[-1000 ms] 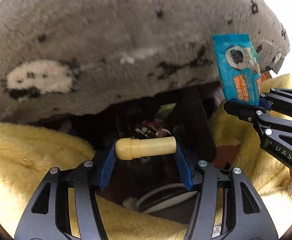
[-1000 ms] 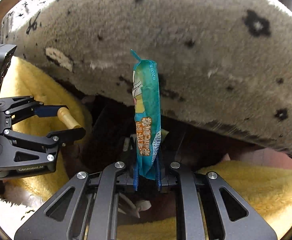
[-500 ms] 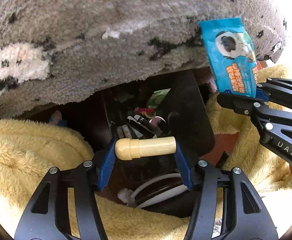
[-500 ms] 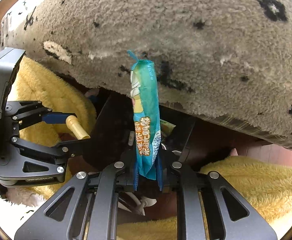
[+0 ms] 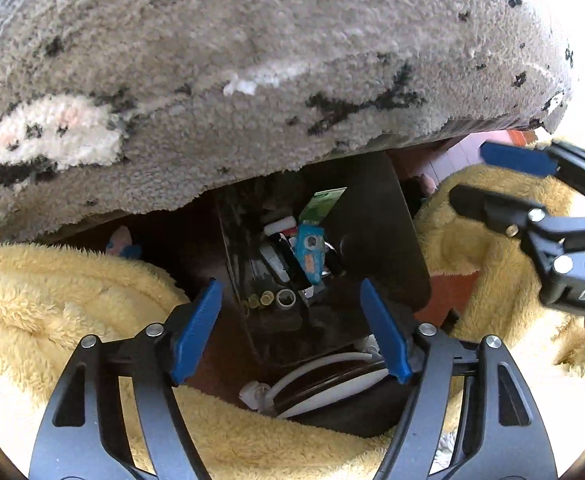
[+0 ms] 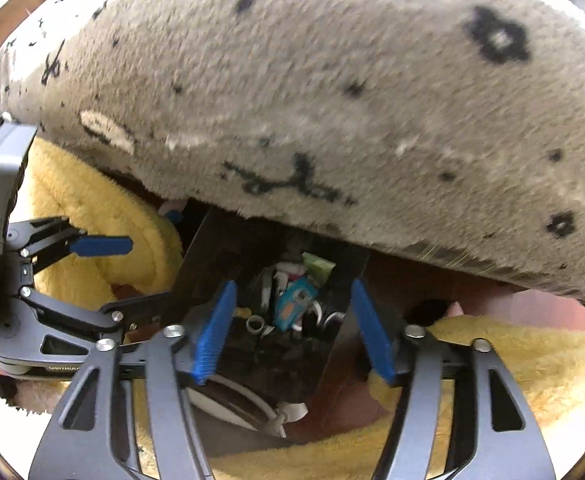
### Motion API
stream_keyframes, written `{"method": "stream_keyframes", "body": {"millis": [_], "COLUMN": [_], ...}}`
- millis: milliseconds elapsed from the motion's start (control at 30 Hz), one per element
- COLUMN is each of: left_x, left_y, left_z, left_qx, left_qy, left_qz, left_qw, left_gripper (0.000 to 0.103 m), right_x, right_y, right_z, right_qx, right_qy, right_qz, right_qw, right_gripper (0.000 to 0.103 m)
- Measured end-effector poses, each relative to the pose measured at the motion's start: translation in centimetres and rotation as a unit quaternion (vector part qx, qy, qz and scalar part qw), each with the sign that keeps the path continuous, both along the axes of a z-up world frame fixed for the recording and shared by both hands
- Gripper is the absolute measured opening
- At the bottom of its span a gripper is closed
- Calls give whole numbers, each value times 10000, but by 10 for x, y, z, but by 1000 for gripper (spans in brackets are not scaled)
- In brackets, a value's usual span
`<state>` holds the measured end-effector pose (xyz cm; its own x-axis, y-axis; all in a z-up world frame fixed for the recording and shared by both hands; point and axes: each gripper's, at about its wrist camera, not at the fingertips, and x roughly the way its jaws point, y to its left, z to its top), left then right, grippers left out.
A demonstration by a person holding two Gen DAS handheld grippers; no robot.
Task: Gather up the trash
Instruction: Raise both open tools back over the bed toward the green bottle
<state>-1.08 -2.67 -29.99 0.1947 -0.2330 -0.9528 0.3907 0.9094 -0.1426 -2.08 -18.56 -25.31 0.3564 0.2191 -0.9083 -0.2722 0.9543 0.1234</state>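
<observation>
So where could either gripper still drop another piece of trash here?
Only down the black bin mouth, between the grey rug edge and the yellow blanket. Inside it's crowded: the blue wrapper lies among other scraps. Both the left gripper and right gripper are open.

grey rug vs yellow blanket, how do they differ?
The grey rug is patterned with black marks and a white patch; the yellow blanket is plain. The grey rug has a short, looped pile, the yellow blanket a longer, fluffy one. The grey rug spans the top of both views, above the black bin; the yellow blanket bunches lower, on both sides of it. Both are soft textiles bordering the bin.
</observation>
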Motion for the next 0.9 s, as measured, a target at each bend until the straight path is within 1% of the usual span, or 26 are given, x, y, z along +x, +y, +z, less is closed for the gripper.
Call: {"method": "stream_keyframes", "body": {"millis": [67,167,200,267,367,433,533,633,767,900], "left_x": [1,6,8,13,22,29,40,53,73,99], "left_y": [0,3,4,10,19,22,26,26,24,20], "left_z": [6,22,29,49,79,105,136,157,176,188], "left_qx": [-25,-53,-62,-123,-139,-122,-176,-233,-182,-198], "left_qy": [-55,-253,-347,-582,-994,-1345,-1768,-1982,-2252,-2336], "left_qz": [-20,-29,-15,47,155,191,224,248,249,315], "left_qw": [10000,9997,9994,9982,9948,9906,9838,9796,9738,9716], "left_gripper": [73,76,77,80,84,86,88,88,88,88], "right_x": [2,4,5,7,11,14,19,25,40,63], "right_y": [-5,-15,-18,-25,-32,-35,-40,-46,-51,-52], "right_z": [9,29,38,52,75,92,115,133,156,169], "right_qx": [-39,-75,-79,-84,-71,-113,-157,-160,-271,-342], "right_qy": [-167,-583,-751,-987,-1335,-1572,-1911,-2142,-2387,-2498], "right_qz": [-86,-273,-341,-467,-612,-647,-717,-815,-857,-877], "right_qw": [9998,9979,9966,9940,9891,9854,9788,9732,9669,9637], "right_gripper": [73,81,83,83,91,92,92,93,93,93]}}
